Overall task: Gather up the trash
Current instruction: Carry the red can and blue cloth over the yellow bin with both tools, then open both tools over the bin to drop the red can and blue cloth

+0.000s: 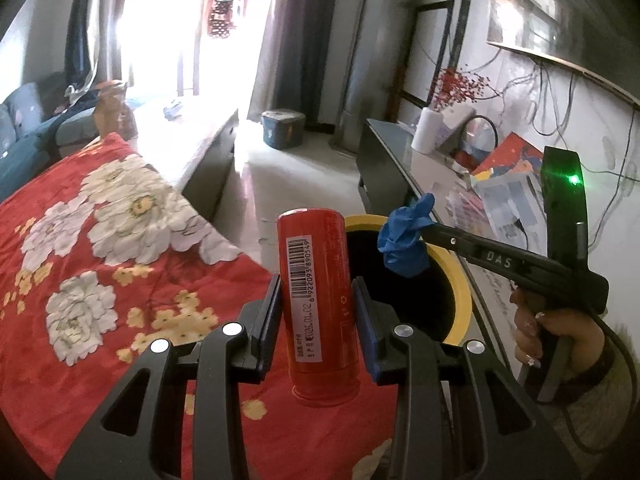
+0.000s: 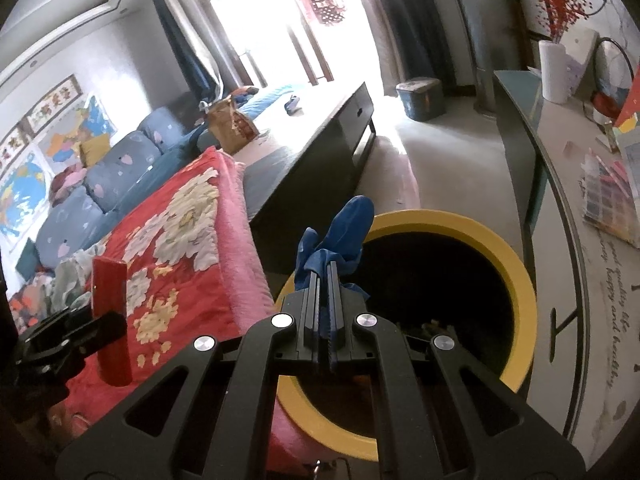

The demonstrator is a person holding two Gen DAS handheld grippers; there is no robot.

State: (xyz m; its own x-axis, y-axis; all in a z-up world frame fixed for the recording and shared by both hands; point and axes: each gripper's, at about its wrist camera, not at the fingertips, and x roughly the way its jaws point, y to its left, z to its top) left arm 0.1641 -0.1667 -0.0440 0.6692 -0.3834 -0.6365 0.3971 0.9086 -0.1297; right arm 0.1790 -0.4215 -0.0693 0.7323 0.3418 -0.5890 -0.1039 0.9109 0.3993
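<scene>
Left wrist view: the left gripper point(image 1: 316, 292) is clenched on a red can point(image 1: 318, 304), held roughly upright between its two pads, a white barcode label facing the camera. Below and to the left lies a red blanket point(image 1: 100, 240) with large white flowers. Just behind the can is a bin with a yellow rim point(image 1: 460, 280) and a dark inside. From the right, a person's hand point(image 1: 556, 332) grips the handle of the right gripper point(image 1: 424, 236), whose tips pinch a crumpled blue glove point(image 1: 404, 240) over the bin's rim.

Right wrist view: the right gripper point(image 2: 324, 272) is closed tight on the blue glove point(image 2: 340, 232) — the fabric bunches out past the tips and hangs above the near-left edge of the yellow-rimmed bin point(image 2: 516, 276). The bin stands on the floor, touching the red flowered blanket point(image 2: 180, 240) on its left. At the far left edge, the left gripper point(image 2: 108, 320) holds the red can point(image 2: 110, 312) upright over the blanket. A blue sofa point(image 2: 100, 184) sits beyond.
</scene>
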